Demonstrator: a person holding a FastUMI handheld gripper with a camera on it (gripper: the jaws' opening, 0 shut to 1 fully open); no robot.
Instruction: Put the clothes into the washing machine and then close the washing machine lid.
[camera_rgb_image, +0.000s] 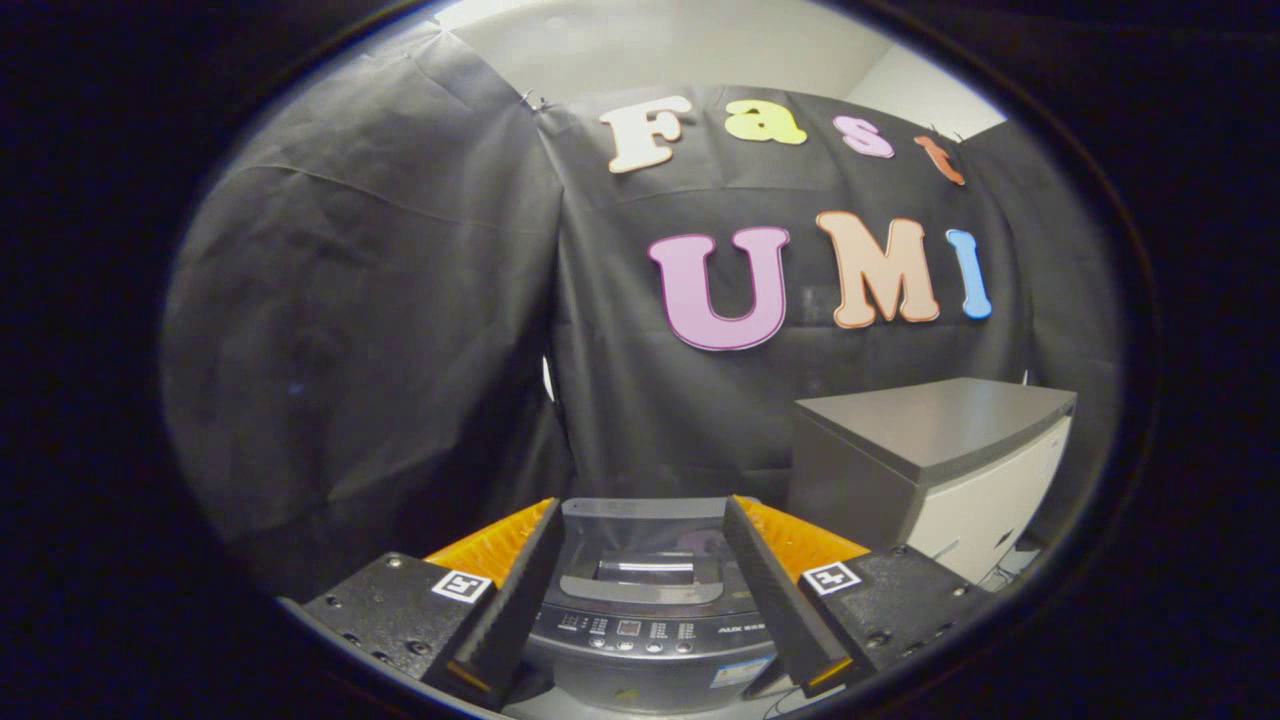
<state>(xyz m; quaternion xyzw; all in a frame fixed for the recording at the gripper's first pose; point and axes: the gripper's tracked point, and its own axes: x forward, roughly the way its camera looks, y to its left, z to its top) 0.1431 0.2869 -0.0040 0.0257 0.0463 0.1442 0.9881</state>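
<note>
Between the gripper's (640, 575) two fingers sits the washing machine (645, 630), its control panel (645, 632) nearest the fingers and its lid (645, 570) lying flat and closed behind the panel, a handle recess at its front edge. The fingers stand wide apart with nothing held, one on each side of the machine's top. Beside the washing machine, to its right, stands a grey-topped cabinet (935, 460). Behind the machine hangs the booth's black cloth wall (400, 330).
</note>
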